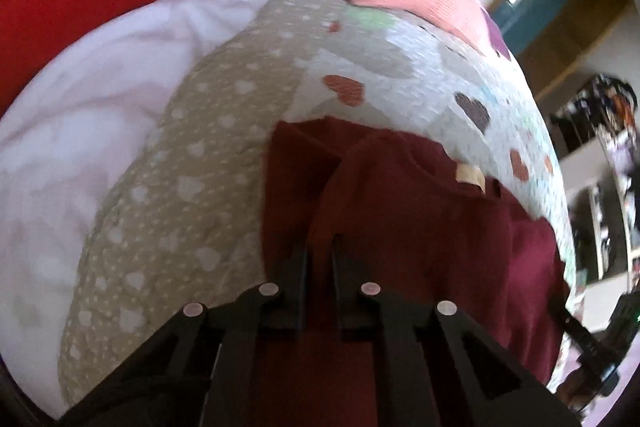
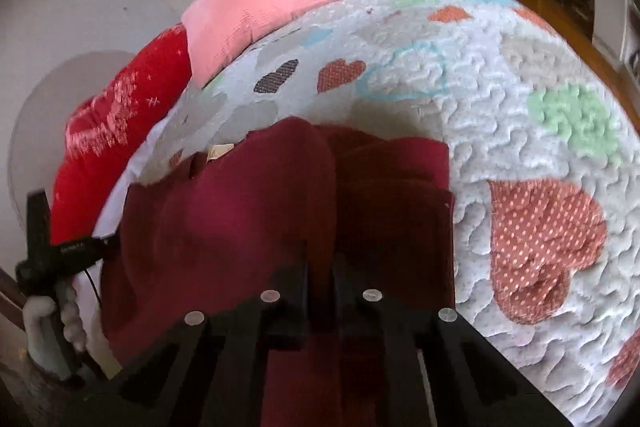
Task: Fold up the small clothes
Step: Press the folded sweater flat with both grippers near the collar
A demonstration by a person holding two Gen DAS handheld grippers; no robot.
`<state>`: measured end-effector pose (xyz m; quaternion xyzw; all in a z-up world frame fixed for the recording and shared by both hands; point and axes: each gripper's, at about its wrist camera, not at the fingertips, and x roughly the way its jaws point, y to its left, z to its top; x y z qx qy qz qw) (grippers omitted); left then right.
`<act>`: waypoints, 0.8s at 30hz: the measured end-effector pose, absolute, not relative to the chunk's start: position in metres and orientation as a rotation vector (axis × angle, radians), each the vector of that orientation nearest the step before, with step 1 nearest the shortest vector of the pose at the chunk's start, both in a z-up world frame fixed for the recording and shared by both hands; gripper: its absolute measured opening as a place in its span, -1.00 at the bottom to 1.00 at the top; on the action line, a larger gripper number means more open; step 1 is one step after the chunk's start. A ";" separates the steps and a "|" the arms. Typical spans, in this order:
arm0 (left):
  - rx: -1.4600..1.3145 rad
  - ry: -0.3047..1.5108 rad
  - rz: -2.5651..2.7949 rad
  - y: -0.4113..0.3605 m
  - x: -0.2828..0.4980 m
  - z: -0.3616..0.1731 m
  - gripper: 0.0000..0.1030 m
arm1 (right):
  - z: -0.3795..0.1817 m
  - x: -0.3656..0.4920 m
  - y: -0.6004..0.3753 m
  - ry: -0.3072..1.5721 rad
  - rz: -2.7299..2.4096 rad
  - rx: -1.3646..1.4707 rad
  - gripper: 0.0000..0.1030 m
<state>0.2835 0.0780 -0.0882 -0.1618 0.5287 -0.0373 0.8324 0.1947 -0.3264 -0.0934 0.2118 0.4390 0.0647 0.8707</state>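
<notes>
The left hand-held gripper [image 1: 320,251] has its jaws drawn close on a fold of the maroon garment [image 1: 400,195], and the right hand-held gripper [image 2: 320,259] looks clamped on the same cloth [image 2: 248,211] in the same way — though blur keeps me from being sure of the pinch. The garment lies on the quilted bed cover [image 2: 500,75], toward the bed's near edge, directly ahead of both grippers and stretching sideways between them; neither is clearly nearer. The coming fold likely carries the held near edge forward toward the collar label [image 1: 470,179]. Only the left view shows the white sheet [image 1: 100,107] and beige heart-print quilt [image 1: 180,187]; the right view alone shows the other gripper's handle [image 2: 60,251] beside the garment.
</notes>
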 end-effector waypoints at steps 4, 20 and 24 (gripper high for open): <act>-0.309 1.114 -0.035 0.084 0.273 -0.089 -0.81 | -0.096 0.186 -0.339 0.894 0.077 0.453 -0.85; -0.308 0.960 -0.040 0.110 0.182 -0.065 -0.04 | -0.068 0.104 -0.324 0.774 -0.013 0.336 -0.57; -0.303 1.046 -0.045 0.105 0.165 -0.099 0.15 | -0.086 0.079 -0.305 0.805 0.028 0.345 -0.54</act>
